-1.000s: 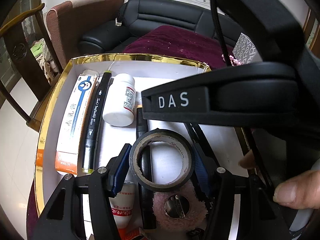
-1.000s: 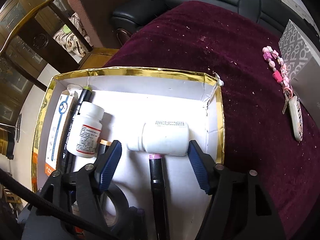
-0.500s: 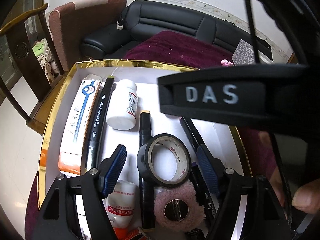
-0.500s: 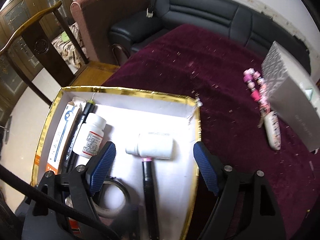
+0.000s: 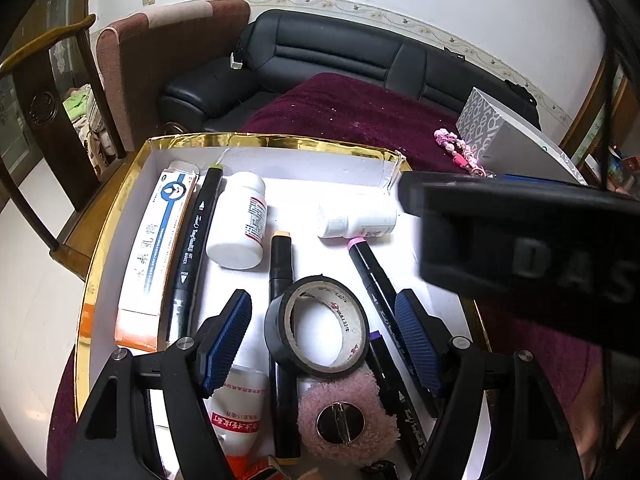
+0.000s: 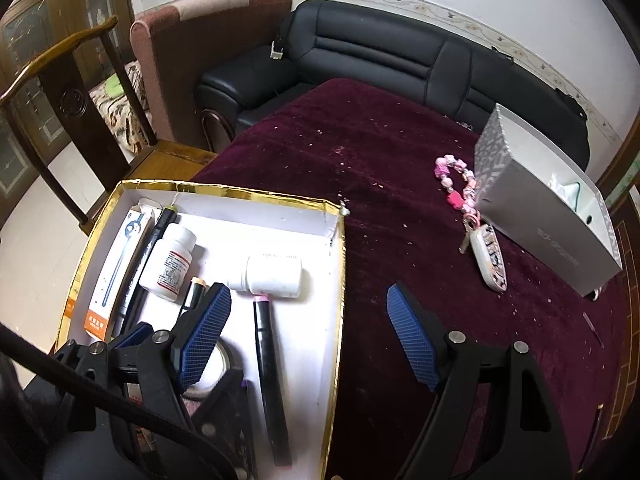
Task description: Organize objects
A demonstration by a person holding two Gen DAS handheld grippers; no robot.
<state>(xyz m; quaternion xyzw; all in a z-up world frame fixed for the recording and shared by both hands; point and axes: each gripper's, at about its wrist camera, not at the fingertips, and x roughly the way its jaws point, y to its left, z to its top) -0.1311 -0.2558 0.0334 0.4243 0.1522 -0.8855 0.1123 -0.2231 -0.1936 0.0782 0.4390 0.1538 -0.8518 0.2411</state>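
both grippers' fingers stand apart, having just widened: the left gripper point(image 5: 322, 332) straddles the black tape roll point(image 5: 316, 326) without pressing it, the right gripper point(image 6: 308, 332) holds nothing. the roll lies in the gold-rimmed white box point(image 6: 338, 264), propped on markers, so it may slide. the pink beaded keychain point(image 6: 472, 208) remains on the maroon-clothed bench point(image 6: 360, 168).

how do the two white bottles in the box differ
The left bottle lies lengthwise beside the black marker, showing a red-edged label; the right bottle lies crosswise by the pink-capped marker, its label mostly turned away. Both are white, capped, lying down inside the gold-rimmed box.
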